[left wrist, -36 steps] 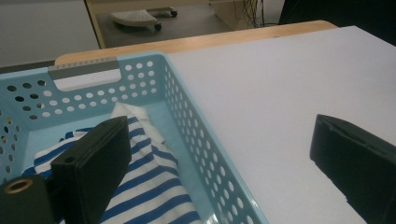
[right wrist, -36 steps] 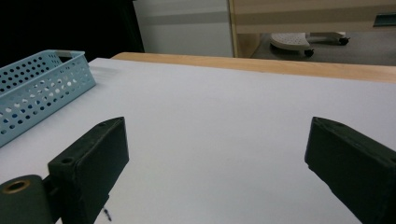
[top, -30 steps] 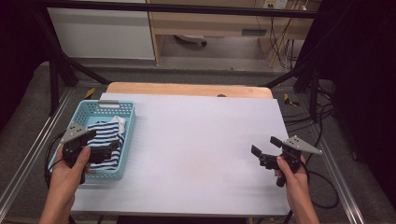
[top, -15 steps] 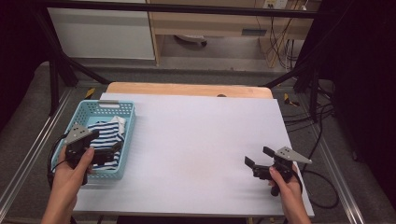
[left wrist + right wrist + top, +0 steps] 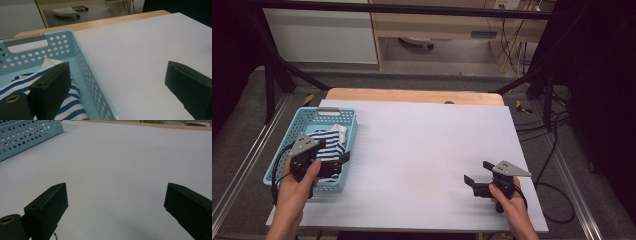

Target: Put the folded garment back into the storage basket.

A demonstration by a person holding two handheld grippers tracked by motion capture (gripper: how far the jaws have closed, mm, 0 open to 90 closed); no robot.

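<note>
Seemingly poised to lift the striped cloth [image 5: 326, 142] from the blue basket [image 5: 330, 112], the left tongs [image 5: 341, 165] straddle its wall, wide open and empty, while the right tongs [image 5: 474, 181] hover equally agape over the bare counter [image 5: 422, 145].

A basket [image 5: 351, 127] sits at the left edge of the worktop [image 5: 427, 150], with a folded cloth [image 5: 329, 142] lying in it. The left tool [image 5: 339, 165] is over the basket's near right corner, one jaw above the cloth and the other out over the worktop. The right tool [image 5: 478, 177] is near the front right corner, well apart from the basket.
</note>
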